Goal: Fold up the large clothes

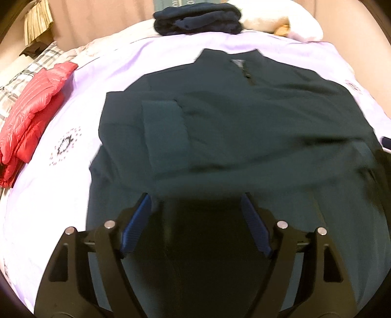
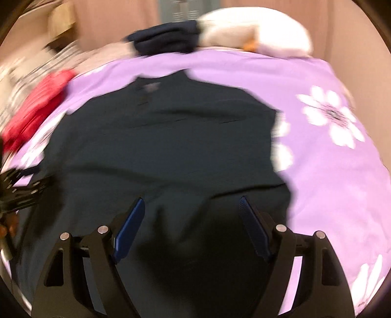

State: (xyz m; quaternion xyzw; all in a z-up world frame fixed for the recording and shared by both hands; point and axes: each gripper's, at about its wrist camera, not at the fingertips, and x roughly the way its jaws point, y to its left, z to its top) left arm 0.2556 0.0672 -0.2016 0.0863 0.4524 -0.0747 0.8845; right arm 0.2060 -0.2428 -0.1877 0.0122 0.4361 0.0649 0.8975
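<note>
On the bed: dark green jacket (image 1: 244,122) lies flat on the lilac flowered cover (image 2: 330,159), collar at the far end, hem nearest the grippers.
Sleeve: one sleeve (image 1: 163,132) already laid across the chest; the other side hard to read, right view blurred.
Left gripper (image 1: 195,203): fingers apart, nothing between them, hovering over the near hem.
Right gripper (image 2: 190,205): fingers apart too, empty, above the hem on the other side.
Step in hand: looks like going for the hem, to fold the bottom up toward the collar.
How to do it well: take both hem corners at even spacing, pinch all layers together, lift just clear of the cover, carry both sides up at the same pace so the fold line stays straight and the sleeve stays put.
Risk: grabbing only the top layer, or dragging the cover along.
Around: red puffer jacket (image 1: 34,112) off to the left, folded navy pile (image 1: 198,19) and white plush toy (image 2: 254,31) at the far end, well apart from the work.
</note>
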